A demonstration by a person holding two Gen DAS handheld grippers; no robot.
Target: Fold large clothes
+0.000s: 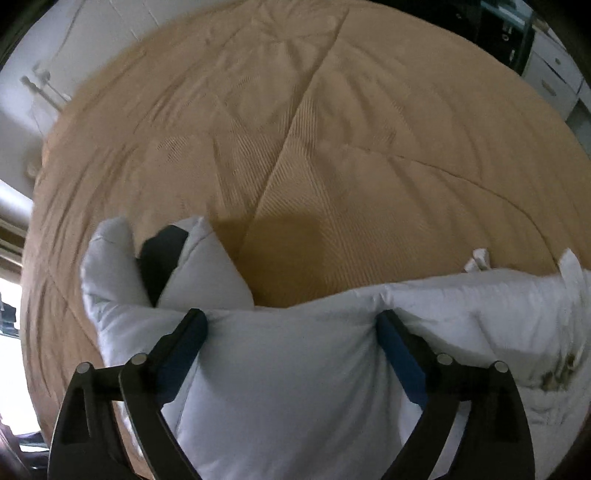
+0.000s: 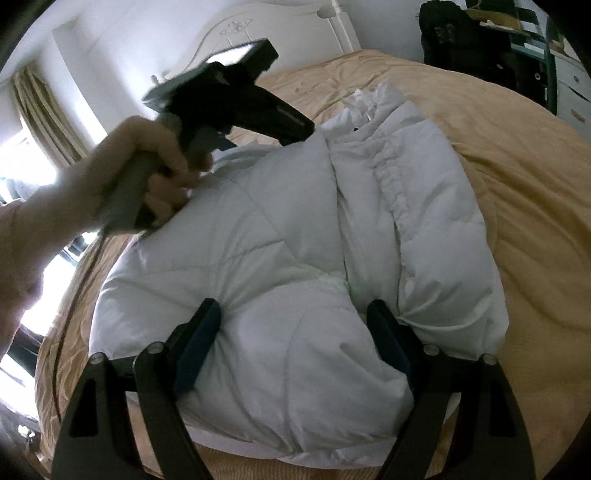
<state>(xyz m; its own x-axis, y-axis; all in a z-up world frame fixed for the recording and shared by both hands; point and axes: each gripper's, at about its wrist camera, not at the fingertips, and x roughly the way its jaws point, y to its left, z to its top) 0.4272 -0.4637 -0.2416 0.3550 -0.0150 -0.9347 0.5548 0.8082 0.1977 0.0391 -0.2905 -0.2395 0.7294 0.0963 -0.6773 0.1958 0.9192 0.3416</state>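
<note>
A white puffy quilted jacket [image 2: 295, 229] lies bunched on the tan bedspread [image 2: 517, 166]. In the left wrist view the jacket [image 1: 288, 369] fills the bottom, with a sleeve and its dark cuff [image 1: 162, 254] sticking up at the left. My left gripper [image 1: 291, 325] is open, its fingers wide apart and pressed against the jacket's padding. My right gripper [image 2: 293, 314] is also open, its fingers straddling a bulge of the jacket's near edge. The left gripper also shows in the right wrist view [image 2: 236, 96], held by a hand over the jacket's far left side.
The tan bedspread [image 1: 332, 129] covers a large bed. A white headboard [image 2: 258, 33] stands at the back. Dark bags [image 2: 461, 37] and white drawers [image 2: 572, 88] stand at the far right. A curtained window [image 2: 37, 122] is at the left.
</note>
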